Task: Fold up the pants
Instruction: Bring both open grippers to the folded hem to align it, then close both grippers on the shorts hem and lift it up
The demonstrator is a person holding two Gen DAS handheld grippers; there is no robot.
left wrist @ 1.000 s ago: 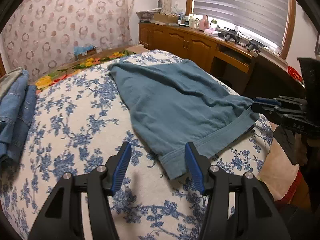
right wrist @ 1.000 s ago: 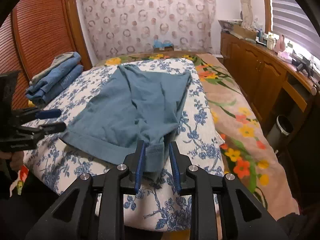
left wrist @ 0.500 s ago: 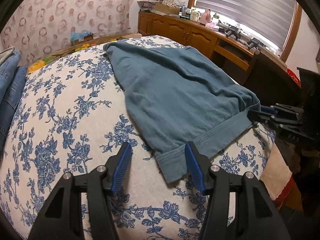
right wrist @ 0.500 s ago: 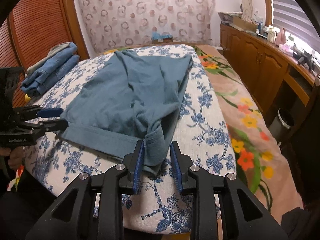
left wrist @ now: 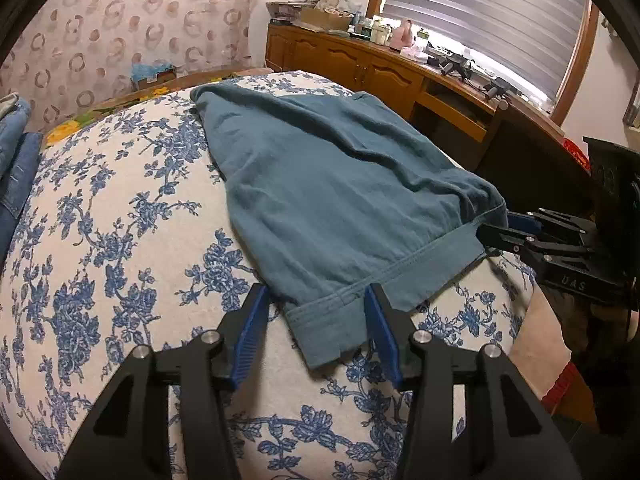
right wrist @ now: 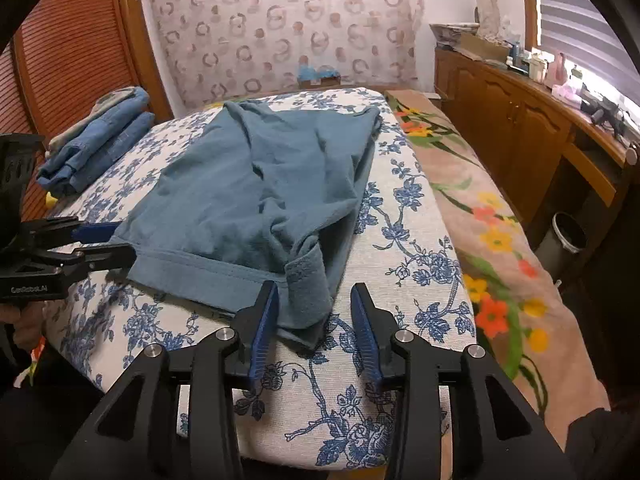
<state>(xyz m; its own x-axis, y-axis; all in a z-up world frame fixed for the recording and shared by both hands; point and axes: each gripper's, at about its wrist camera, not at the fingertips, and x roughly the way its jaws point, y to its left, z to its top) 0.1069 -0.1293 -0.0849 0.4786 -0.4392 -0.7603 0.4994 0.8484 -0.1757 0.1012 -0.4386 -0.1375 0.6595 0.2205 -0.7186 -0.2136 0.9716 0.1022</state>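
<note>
Both wrist views look steeply down, close over the near edge of the bed [left wrist: 120, 240]: the left faces the window [left wrist: 500, 12], the right the wardrobe [right wrist: 72, 60]. Both share the pants [left wrist: 340, 200].

One pair of teal pants [right wrist: 256, 196] lies on one bed with one blue-floral cover [right wrist: 404, 240]; one stack of folded jeans [right wrist: 100, 136] sits at its far corner, two handheld grippers [left wrist: 316, 332] [right wrist: 314, 322] frame it, and one waste bin [right wrist: 568, 236] stands beside.
</note>
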